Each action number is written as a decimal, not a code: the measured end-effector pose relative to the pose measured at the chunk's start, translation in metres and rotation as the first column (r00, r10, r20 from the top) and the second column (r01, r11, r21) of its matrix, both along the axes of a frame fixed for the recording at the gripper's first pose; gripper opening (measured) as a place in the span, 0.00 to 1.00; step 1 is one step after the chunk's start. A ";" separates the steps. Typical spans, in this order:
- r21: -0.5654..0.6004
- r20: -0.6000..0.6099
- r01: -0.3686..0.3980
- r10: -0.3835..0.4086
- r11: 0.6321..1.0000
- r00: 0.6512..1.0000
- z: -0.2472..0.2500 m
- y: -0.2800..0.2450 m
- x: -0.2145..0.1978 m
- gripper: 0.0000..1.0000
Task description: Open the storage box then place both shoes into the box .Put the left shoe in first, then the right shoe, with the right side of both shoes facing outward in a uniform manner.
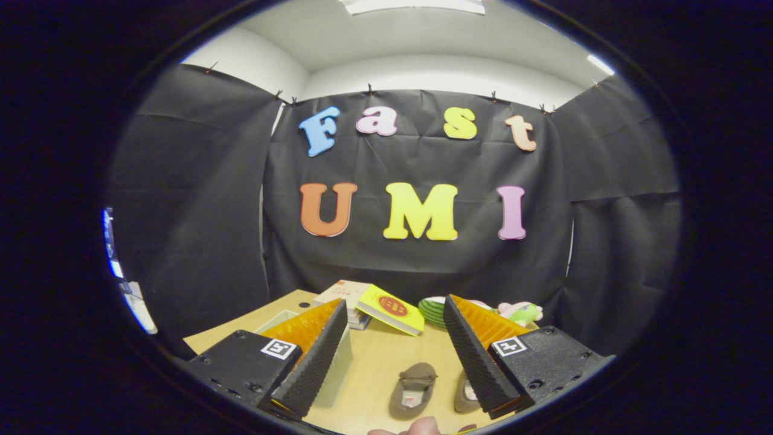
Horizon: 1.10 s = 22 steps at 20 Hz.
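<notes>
Gripper (392,347) agape; second shoe (466,394) half-hidden.

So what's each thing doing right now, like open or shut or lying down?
Gripper: jaws open, holding nothing, above the table.
Storage box: behind one jaw; whether its lid is on is hard to tell.
Shoe: upright on its sole, on the table between the jaws.
Second shoe: beside the first, partly hidden by a jaw.
Yellow book: tilted, leaning on a stack behind it.
Soft toy: lying at the back.
</notes>
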<state>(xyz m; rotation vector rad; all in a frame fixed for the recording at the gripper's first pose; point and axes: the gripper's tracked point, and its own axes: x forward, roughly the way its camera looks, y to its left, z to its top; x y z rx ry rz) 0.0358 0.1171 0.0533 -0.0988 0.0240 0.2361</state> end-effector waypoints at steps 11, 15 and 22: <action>-0.005 -0.384 0.011 -0.012 1.000 0.923 -0.102 -0.041 0.048 1.00; 0.008 -0.540 0.029 -0.020 1.000 0.841 -0.154 -0.051 0.069 1.00; 0.000 -0.754 0.076 -0.050 0.997 0.655 -0.227 -0.071 0.092 1.00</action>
